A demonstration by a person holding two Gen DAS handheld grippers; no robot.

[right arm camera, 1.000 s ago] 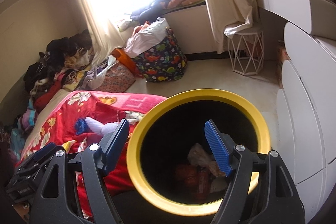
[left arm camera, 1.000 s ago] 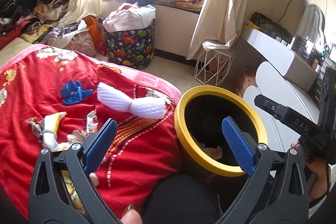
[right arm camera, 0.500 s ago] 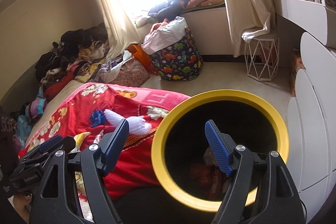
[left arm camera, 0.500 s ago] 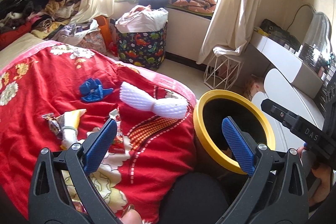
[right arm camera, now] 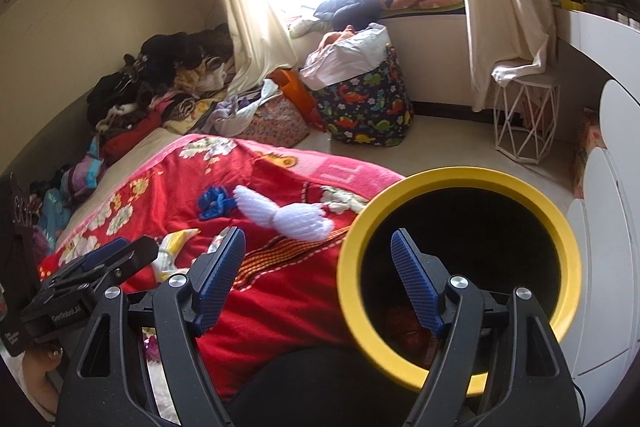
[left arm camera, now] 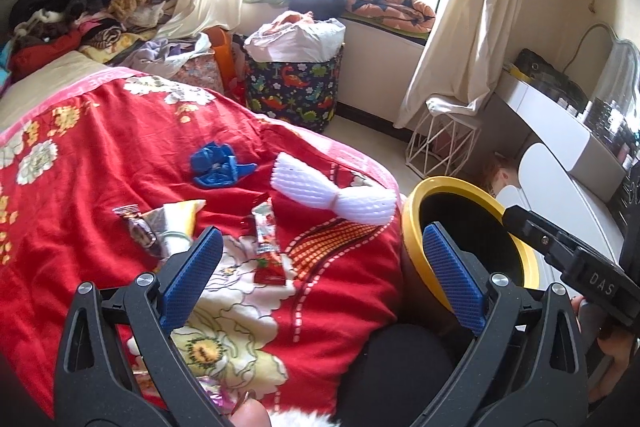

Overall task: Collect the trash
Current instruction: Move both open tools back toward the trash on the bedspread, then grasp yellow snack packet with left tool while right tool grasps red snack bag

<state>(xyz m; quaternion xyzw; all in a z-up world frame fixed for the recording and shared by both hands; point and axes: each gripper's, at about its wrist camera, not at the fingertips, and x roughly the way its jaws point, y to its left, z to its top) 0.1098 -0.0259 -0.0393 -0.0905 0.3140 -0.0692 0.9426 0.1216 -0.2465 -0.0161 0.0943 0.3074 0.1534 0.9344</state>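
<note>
The left claw (left arm camera: pixel 320 271) hangs over the near part of a bed covered by a red floral blanket (left arm camera: pixel 100 155), its blue pads spread wide with nothing between them. The right claw (right arm camera: pixel 320 279) is likewise spread apart and empty, poised at the near left rim of a black bin with a yellow rim (right arm camera: pixel 460 183), which stands on the floor against the right edge of the bed; some wrappers lie dimly at the bottom of the bin. The trash is scattered on the blanket: a red snack wrapper (left arm camera: pixel 268 251) lies just beyond the left claw, a yellow-and-silver wrapper (left arm camera: pixel 168 227) sits to its left beside the left pad, a white foam fruit net (left arm camera: pixel 336 193) lies farther off near the bin, and a crumpled blue piece (left arm camera: pixel 218 169) rests to the left of the net. On the far floor stand a dinosaur-print fabric basket (left arm camera: pixel 296 89) and a white wire stool (left arm camera: pixel 440 143) under the curtain.
</note>
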